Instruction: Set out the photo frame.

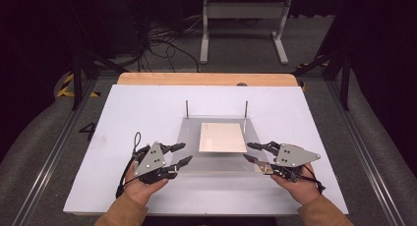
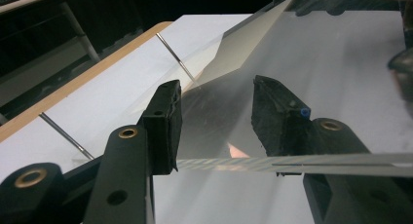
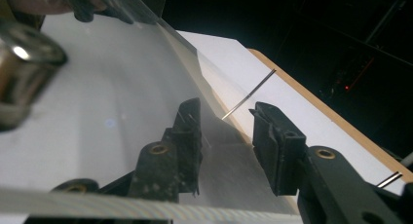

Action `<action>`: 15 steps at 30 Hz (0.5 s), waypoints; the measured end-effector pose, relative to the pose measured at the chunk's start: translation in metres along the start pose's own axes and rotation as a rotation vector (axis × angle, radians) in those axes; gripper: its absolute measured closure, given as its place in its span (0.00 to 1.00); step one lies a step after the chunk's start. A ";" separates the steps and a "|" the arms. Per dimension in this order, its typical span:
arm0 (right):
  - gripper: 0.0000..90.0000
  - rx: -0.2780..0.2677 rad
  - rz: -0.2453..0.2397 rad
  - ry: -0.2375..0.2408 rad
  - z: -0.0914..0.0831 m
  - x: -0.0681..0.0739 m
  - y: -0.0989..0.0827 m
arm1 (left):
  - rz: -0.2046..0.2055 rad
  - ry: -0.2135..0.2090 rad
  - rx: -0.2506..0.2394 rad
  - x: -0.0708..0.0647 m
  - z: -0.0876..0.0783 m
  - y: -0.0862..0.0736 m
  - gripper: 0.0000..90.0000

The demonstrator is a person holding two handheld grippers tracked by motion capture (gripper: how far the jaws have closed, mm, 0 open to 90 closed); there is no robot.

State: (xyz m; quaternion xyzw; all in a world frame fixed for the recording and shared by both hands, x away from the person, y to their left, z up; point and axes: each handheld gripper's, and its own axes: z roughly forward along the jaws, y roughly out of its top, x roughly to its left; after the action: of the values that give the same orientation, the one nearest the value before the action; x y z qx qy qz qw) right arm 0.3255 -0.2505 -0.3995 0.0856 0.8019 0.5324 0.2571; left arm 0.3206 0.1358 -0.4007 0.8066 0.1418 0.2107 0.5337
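Both grippers, left and right, are straddling the clear square acrylic plate's near edge, fingers wide; uneven closing risks tilting it.

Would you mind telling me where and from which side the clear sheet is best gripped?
Probably by its near corners, from the person's side. The clear sheet lies flat with two metal pins at its far edge and a white card on its middle, so only the near edge looks easy to reach.

No readable text, label or number appears anywhere
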 end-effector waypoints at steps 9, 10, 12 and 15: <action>0.72 -0.013 -0.048 -0.068 -0.004 0.001 0.016 | 0.023 0.053 -0.053 0.001 -0.007 0.016 0.61; 0.72 -0.016 -0.057 -0.079 -0.005 0.002 0.019 | 0.023 0.060 -0.065 0.001 -0.009 0.019 0.61; 0.72 -0.020 -0.065 -0.087 -0.006 0.002 0.022 | 0.032 0.063 -0.070 0.001 -0.010 0.022 0.62; 0.73 -0.038 -0.118 -0.142 -0.013 0.003 0.038 | 0.077 0.093 -0.096 0.000 -0.017 0.040 0.64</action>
State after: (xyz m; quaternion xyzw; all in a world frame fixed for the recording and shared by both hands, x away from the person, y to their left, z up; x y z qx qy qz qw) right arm 0.3113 -0.2439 -0.3620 0.0710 0.7751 0.5241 0.3457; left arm 0.3120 0.1340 -0.3583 0.7742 0.1249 0.2747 0.5563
